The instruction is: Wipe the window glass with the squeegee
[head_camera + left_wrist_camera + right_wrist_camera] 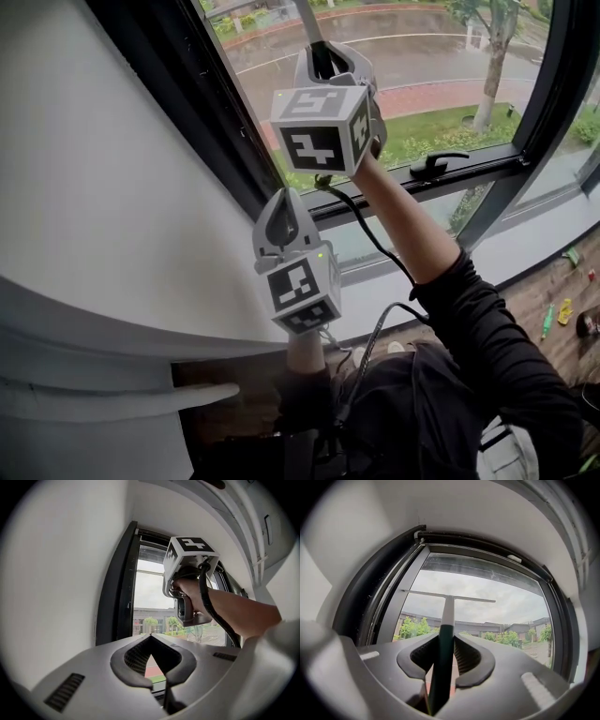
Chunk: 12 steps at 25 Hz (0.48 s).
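Observation:
The squeegee (pixel 447 606) has a dark green handle, a pale neck and a thin straight blade (pixel 449 596) lying across the upper window glass (pixel 497 611). My right gripper (pixel 446 638) is shut on the handle. In the head view the right gripper (pixel 323 49) is raised high against the glass (pixel 431 56), and the squeegee neck (pixel 307 17) runs out of the top of the picture. My left gripper (pixel 284 199) hangs lower and to the left, near the dark window frame. The left gripper (pixel 150 637) has its tips together with nothing between them, and it looks up at the right gripper's marker cube (pixel 192 550).
A dark window frame (pixel 178 94) borders a white wall (pixel 103 187) on the left. A black window handle (pixel 436 164) sits on the lower frame bar. A black cable (pixel 375 246) hangs from the right gripper along the sleeve. Small items lie on the floor (pixel 562 311) at the right.

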### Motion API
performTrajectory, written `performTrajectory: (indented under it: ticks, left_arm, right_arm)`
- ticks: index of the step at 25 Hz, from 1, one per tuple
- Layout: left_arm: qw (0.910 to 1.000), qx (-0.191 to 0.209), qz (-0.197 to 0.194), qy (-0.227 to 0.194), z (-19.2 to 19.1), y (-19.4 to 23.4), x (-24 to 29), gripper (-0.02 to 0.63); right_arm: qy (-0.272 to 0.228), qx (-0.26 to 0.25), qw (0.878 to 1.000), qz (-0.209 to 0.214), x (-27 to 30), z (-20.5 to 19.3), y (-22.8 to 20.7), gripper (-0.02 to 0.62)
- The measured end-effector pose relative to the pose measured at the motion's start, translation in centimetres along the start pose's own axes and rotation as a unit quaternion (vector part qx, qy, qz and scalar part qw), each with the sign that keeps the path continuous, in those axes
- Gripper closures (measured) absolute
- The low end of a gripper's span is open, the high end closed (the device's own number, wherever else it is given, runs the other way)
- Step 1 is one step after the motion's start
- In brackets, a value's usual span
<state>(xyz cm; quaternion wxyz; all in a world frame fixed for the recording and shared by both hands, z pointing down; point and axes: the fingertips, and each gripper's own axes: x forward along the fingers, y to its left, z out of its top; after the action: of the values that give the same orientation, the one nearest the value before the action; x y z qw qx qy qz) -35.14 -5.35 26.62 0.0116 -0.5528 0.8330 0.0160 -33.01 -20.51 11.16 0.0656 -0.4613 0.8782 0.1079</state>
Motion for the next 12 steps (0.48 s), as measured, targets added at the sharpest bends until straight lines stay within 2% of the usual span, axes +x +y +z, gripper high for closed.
performTrajectory:
  ticks: [12]
  left_arm:
    - [0.9996,0.002,-0.003,0.027,-2.6,0.0,-0.2,0.607]
  right_arm:
    - [0.024,0.001,1.000,0.002,-1.0,-3.6,0.5,0.502]
